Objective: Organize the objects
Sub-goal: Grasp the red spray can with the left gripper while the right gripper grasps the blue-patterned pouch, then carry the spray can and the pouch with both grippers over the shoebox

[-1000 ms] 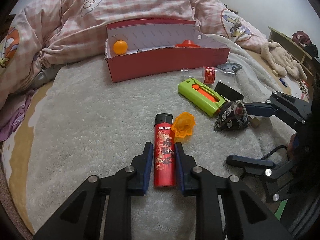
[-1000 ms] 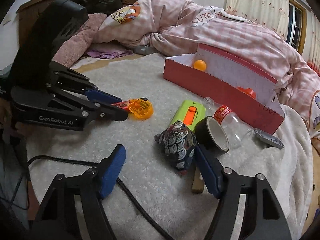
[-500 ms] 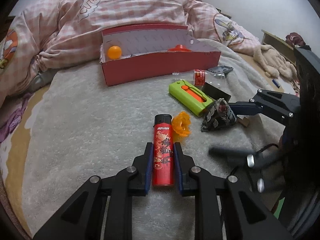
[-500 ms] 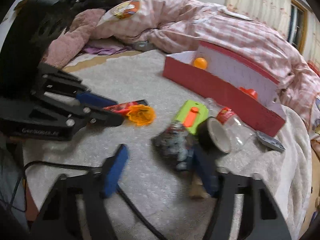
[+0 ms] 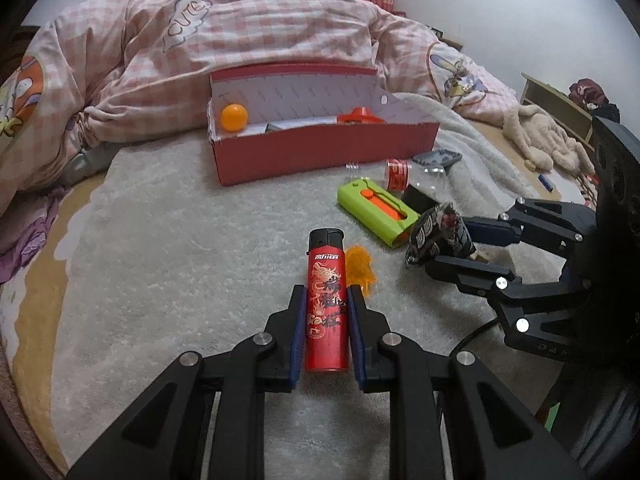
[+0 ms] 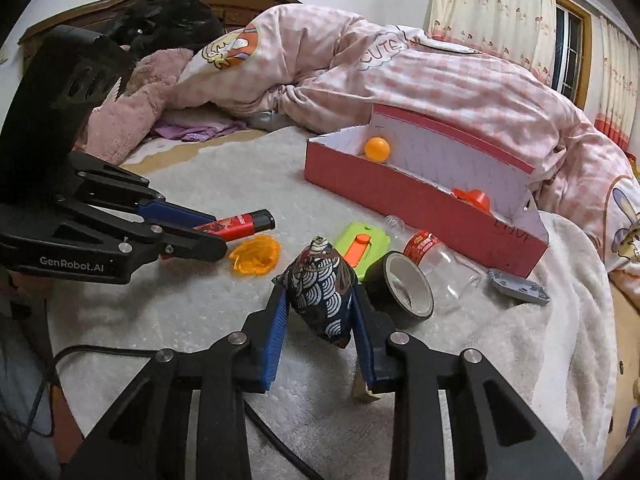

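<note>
Lighter (image 5: 326,300), red with a black cap, lies at 6 o'clock on our grey blanket (image 5: 168,264), pinched between the blue pads of our left gripper (image 5: 326,296). Just at its 2 o'clock we see a crumpled orange net (image 5: 360,268). Further toward 3 o'clock our right gripper (image 6: 318,300) clamps a patterned pouch (image 6: 322,284), with black tape (image 6: 404,284) and a green case (image 5: 376,210) touching behind it. At 12 o'clock, well apart, stands the red box (image 5: 320,152) holding an orange ball (image 5: 234,117).

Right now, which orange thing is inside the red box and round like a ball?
The orange ball at the red box's left end; the orange frilly piece lies outside beside the lighter.
</note>
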`<state>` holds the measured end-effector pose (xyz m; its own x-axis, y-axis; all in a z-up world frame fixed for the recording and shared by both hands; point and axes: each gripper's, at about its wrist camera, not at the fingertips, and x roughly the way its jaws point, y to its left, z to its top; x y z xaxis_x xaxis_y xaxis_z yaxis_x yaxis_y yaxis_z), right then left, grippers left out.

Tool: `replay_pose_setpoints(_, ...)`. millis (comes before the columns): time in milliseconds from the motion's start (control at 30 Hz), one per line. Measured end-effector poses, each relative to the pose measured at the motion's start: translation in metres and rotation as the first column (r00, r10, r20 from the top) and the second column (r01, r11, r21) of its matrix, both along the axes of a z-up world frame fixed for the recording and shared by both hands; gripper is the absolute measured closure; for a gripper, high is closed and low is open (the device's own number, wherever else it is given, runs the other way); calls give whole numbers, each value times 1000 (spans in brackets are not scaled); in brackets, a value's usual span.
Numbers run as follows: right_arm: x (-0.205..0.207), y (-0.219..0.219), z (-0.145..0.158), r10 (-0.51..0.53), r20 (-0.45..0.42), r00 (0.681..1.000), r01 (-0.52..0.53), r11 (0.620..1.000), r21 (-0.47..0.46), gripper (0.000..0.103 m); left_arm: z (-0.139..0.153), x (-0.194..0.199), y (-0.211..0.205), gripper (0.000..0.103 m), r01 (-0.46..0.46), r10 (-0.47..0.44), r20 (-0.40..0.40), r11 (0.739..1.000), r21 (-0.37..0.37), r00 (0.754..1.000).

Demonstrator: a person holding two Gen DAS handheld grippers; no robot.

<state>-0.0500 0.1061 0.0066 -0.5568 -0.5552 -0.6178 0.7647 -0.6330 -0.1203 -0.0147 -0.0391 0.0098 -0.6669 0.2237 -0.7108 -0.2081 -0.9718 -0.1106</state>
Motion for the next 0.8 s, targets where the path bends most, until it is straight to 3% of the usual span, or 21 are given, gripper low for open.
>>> replay_pose_setpoints(600, 0, 0, 41, -86, -20, 996, 85, 995, -45, 71, 50, -4, -8, 84, -47, 50, -130, 999, 27, 990)
replay_pose_setpoints(800, 4, 11, 61, -121, -79, 989, 114, 989, -94, 71, 69, -11, -5, 84, -79, 82, -191, 997, 24, 978)
